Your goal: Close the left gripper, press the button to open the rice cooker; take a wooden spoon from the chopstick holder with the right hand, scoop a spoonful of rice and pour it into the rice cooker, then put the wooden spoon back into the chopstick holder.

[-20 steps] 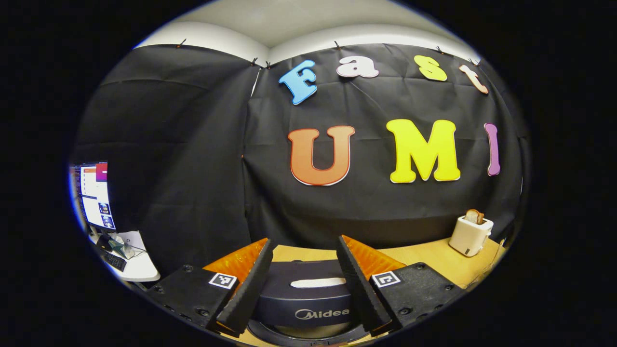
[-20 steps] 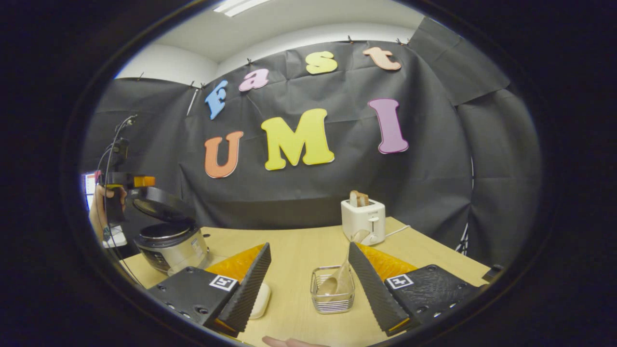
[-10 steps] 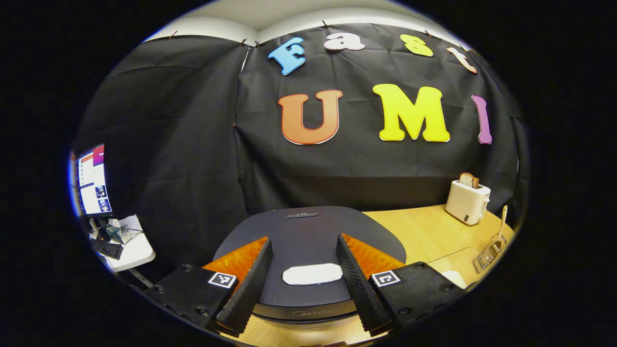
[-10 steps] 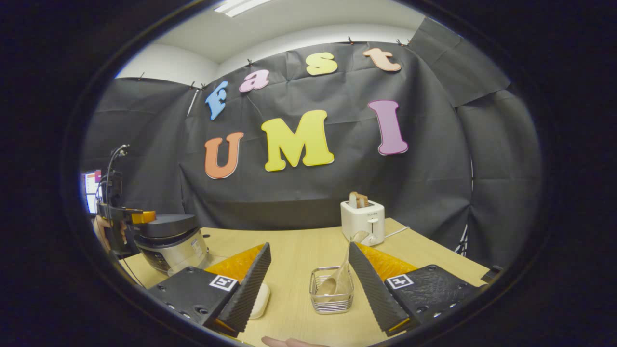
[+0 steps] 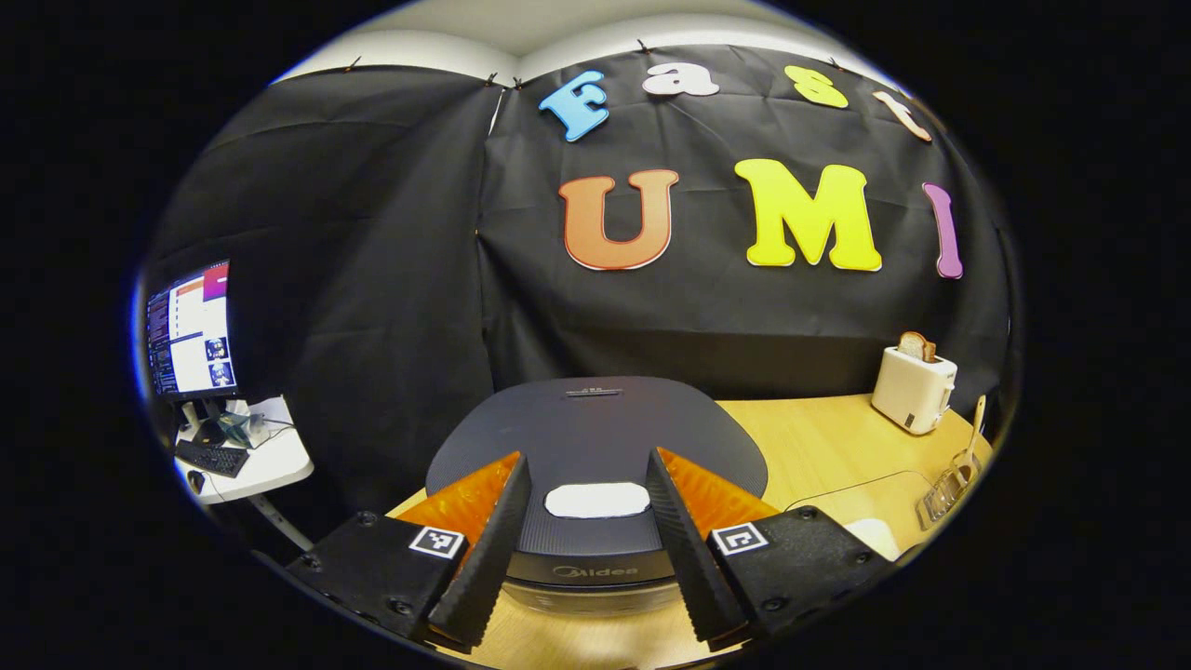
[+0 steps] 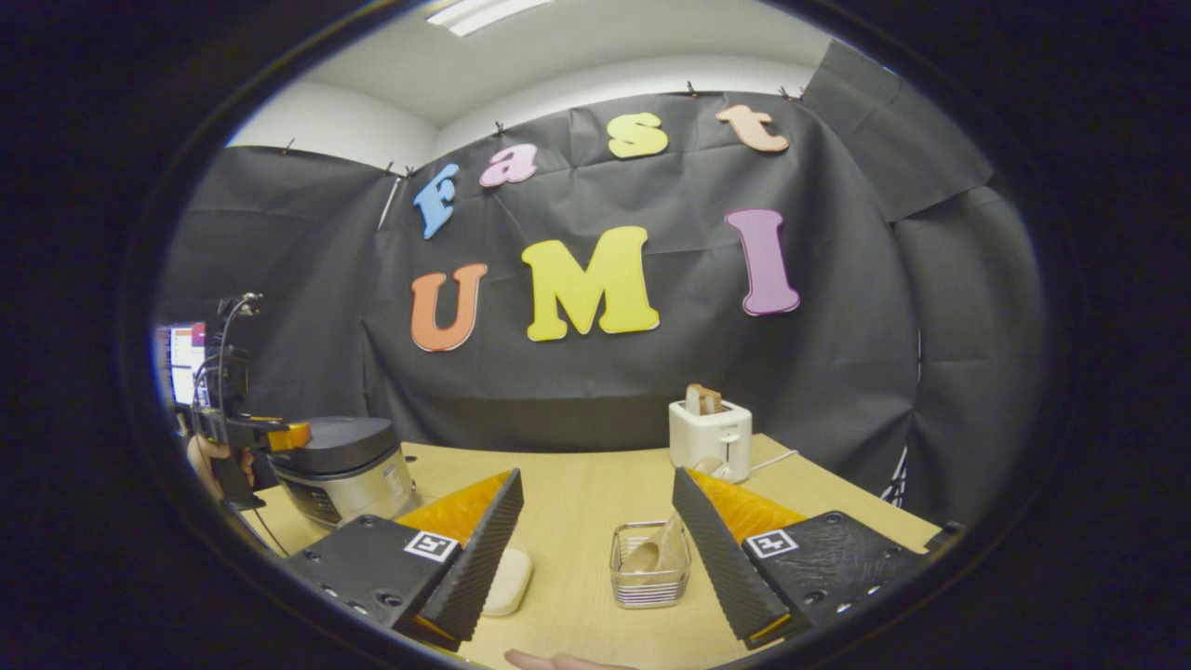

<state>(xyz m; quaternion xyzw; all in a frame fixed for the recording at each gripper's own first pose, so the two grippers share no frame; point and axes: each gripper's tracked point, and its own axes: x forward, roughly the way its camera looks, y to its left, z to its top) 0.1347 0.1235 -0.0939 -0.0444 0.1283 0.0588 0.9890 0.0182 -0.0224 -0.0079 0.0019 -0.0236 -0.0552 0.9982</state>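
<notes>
Left gripper [image 5: 582,558]: fingers spread wide, nothing between them, just in front of the rice cooker [image 5: 595,447]. Its dark lid is down; a pale oval button [image 5: 596,500] sits on the lid between the two fingers, untouched as far as can be told. The cooker's front is cut off by the fingers. The brand on the lid edge is partly legible, reads roughly "Midea". Each finger base carries a square black-and-white marker.

Right gripper [image 6: 600,549]: fingers also wide apart, empty, above the wooden table [image 6: 577,484]. Between them stands the wire chopstick holder [image 6: 650,563] with the wooden spoon [image 6: 656,549] inside, bowl down; its handle top is partly hidden behind the right finger. A pale rounded object [image 6: 507,582] lies beside the left finger, half covered; cannot identify it. A fingertip of a hand [image 6: 549,661] shows at the bottom edge, cut off.

Further out: a white toaster [image 6: 710,435] with bread in it near the back wall. At the far left of the right gripper view, the left gripper and the hand holding it sit by the cooker, small and blurred. A monitor [image 5: 191,330] stands on a side desk in the left gripper view.
</notes>
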